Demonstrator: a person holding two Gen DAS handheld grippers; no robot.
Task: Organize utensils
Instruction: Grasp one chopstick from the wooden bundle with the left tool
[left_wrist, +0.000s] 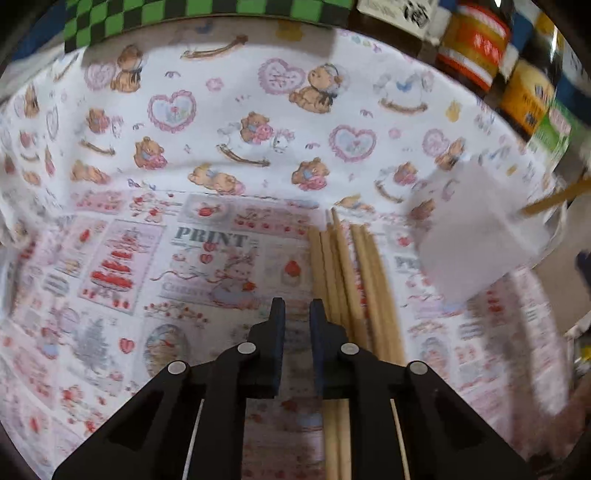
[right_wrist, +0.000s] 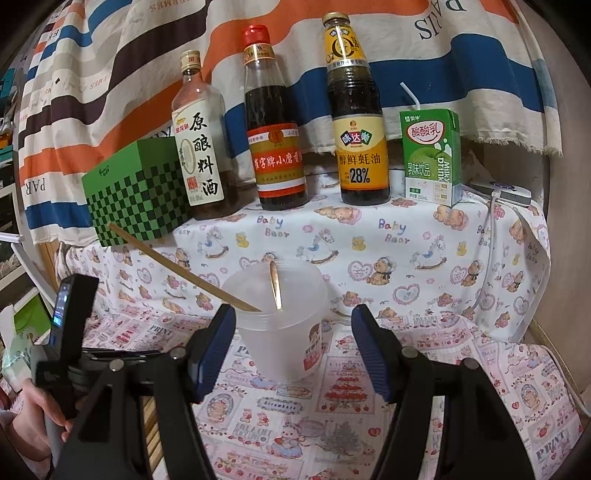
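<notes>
left claw (left_wrist: 297, 314) is nearly pinched together with nothing between, sitting just left of the chopsticks (left_wrist: 351, 277) lying on the surface (left_wrist: 110, 258). right claw (right_wrist: 293, 347) is spread around the plastic cup (right_wrist: 280, 332), which already has two sticks in it. i'd slide right, then pinch just one stick.

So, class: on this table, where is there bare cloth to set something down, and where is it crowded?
Free: the printed cloth left of the chopsticks, and the cloth between the plastic cup and the milk carton. Crowded: the back edge, with the green checkered box and three bottles, and around the cup.
</notes>
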